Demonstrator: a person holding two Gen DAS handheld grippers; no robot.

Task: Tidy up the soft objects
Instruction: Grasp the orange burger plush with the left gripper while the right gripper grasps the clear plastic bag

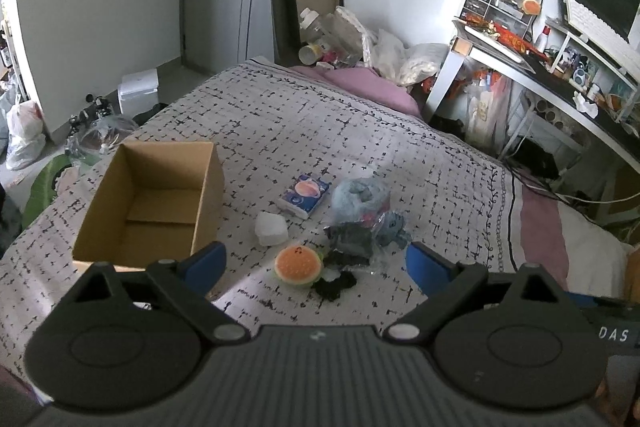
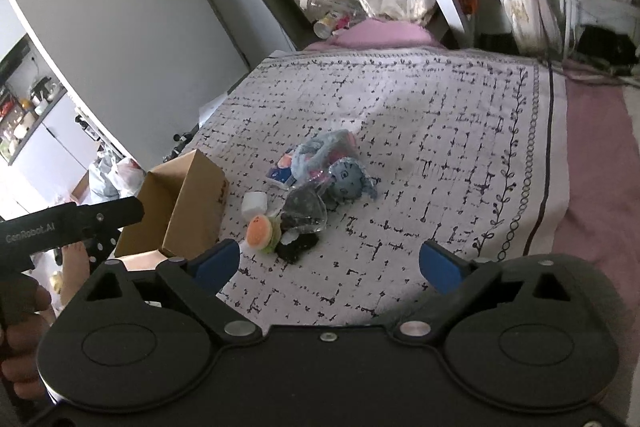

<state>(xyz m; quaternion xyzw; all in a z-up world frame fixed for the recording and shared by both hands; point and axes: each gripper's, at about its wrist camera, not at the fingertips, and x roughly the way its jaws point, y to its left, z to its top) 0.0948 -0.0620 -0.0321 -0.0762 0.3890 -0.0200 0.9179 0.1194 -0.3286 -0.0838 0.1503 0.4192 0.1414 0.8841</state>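
A small heap of soft things lies mid-bed: an orange burger-shaped squishy (image 1: 298, 264) (image 2: 261, 233), a white foam block (image 1: 272, 229) (image 2: 255, 204), a tissue pack (image 1: 305, 195) (image 2: 281, 169), a blue plush in clear wrap (image 1: 390, 225) (image 2: 346, 179), a pale blue fluffy piece (image 1: 358, 195) and a black cloth (image 1: 335, 283) (image 2: 298, 247). An open, empty cardboard box (image 1: 150, 203) (image 2: 188, 207) stands left of the heap. My left gripper (image 1: 316, 267) is open just short of the burger. My right gripper (image 2: 330, 269) is open over bare bedspread, right of the heap.
The patterned bedspread (image 1: 320, 131) (image 2: 420, 131) covers a bed with pink sheet at its edges. A cluttered white desk (image 1: 560, 67) stands to the right. Bottles and bags (image 1: 340, 35) pile at the far end. Bags (image 1: 24, 135) lie on the floor left.
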